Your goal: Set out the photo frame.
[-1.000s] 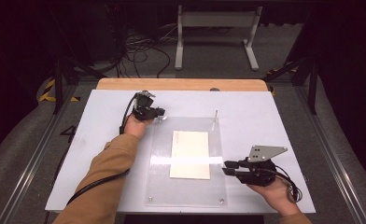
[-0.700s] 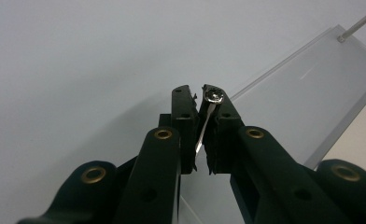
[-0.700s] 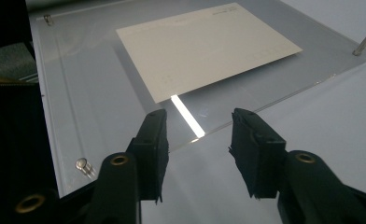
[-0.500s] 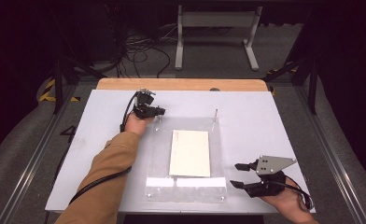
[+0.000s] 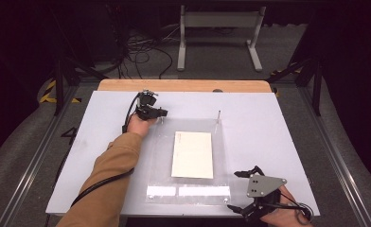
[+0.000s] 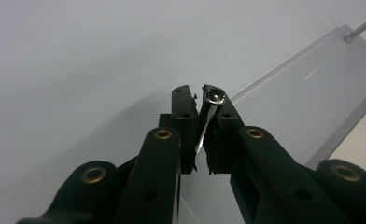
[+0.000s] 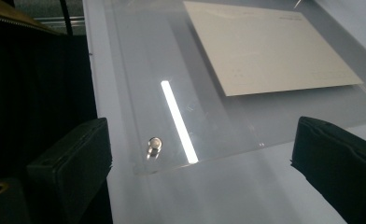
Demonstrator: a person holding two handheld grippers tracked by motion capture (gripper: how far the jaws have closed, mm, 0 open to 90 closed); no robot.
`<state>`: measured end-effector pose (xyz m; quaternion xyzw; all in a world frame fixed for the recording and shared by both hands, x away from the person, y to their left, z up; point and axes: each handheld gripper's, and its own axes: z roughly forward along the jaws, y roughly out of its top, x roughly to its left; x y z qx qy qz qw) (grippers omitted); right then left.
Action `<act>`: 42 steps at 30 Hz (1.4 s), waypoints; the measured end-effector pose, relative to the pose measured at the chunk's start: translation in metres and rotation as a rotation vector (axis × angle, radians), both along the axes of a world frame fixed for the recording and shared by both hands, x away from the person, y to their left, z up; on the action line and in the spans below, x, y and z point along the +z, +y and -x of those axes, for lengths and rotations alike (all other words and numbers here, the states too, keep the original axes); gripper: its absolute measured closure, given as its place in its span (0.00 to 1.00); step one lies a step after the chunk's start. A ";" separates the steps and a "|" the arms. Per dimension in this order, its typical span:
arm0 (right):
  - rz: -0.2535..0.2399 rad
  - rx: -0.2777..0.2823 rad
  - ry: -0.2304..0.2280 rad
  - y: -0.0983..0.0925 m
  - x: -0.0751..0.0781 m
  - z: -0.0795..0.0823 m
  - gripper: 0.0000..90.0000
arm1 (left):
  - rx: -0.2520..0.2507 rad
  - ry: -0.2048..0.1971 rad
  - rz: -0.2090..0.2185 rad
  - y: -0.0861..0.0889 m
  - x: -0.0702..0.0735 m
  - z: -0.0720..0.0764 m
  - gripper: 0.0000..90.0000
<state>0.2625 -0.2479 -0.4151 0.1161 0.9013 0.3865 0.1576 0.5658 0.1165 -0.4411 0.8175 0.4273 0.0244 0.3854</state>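
The right hand-held gripper (image 5: pixel 238 191) has just spread wide off the acrylic sheet (image 5: pixel 231 142) — released — while the left hand-held gripper (image 6: pixel 199 100) pinches a pin (image 6: pixel 208 122).

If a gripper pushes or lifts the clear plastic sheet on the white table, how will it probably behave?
The clear, flat plastic sheet probably stays stiff: its edges look straight and thick in the left gripper view. Its glossy surface suggests it may be slippery for pads. Pushing may not shift it, because thin metal pins stand at its corners; the left hand-held gripper is shut on one.

Dark room; grey floor (image 5: pixel 287 61), cables (image 5: pixel 141 52), white frame (image 5: pixel 219 28).
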 end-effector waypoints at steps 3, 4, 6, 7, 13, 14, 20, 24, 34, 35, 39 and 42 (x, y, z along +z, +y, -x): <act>0.042 0.011 -0.014 0.004 -0.009 0.001 0.04 | 0.000 0.001 -0.011 0.000 0.000 0.000 0.93; 0.054 0.015 -0.018 0.004 -0.014 0.000 0.04 | -0.004 0.001 -0.009 0.000 0.000 -0.001 0.93; 0.078 0.014 -0.021 0.003 -0.021 -0.002 0.04 | -0.005 0.002 -0.013 0.000 0.000 -0.001 0.93; 0.084 0.020 -0.029 0.003 -0.024 -0.002 0.03 | -0.004 0.002 -0.014 0.000 0.000 -0.001 0.93; 0.150 0.034 -0.094 0.012 -0.032 0.001 0.04 | -0.003 0.001 -0.003 0.000 -0.001 -0.001 0.93; 0.165 0.035 -0.106 0.014 -0.033 0.001 0.04 | 0.000 0.002 0.000 0.000 -0.001 -0.001 0.93; 0.168 0.033 -0.133 0.013 -0.037 -0.003 0.06 | -0.004 0.000 -0.016 -0.002 -0.002 0.000 0.93; 0.181 0.060 -0.134 0.013 -0.035 -0.002 0.06 | 0.000 0.011 -0.009 -0.002 -0.003 0.000 0.92; 0.198 0.103 -0.112 0.014 -0.035 0.007 0.05 | 0.015 0.036 -0.008 -0.010 -0.010 -0.005 0.94; 0.196 0.103 -0.106 0.013 -0.035 0.008 0.05 | 0.006 0.035 -0.016 -0.010 -0.009 -0.006 0.94; 0.210 0.105 -0.088 0.011 -0.041 0.013 0.05 | 0.010 0.023 -0.047 -0.018 -0.011 -0.008 1.00; 0.196 0.098 -0.090 0.011 -0.041 0.013 0.05 | 0.007 0.024 -0.034 -0.018 -0.012 -0.007 1.00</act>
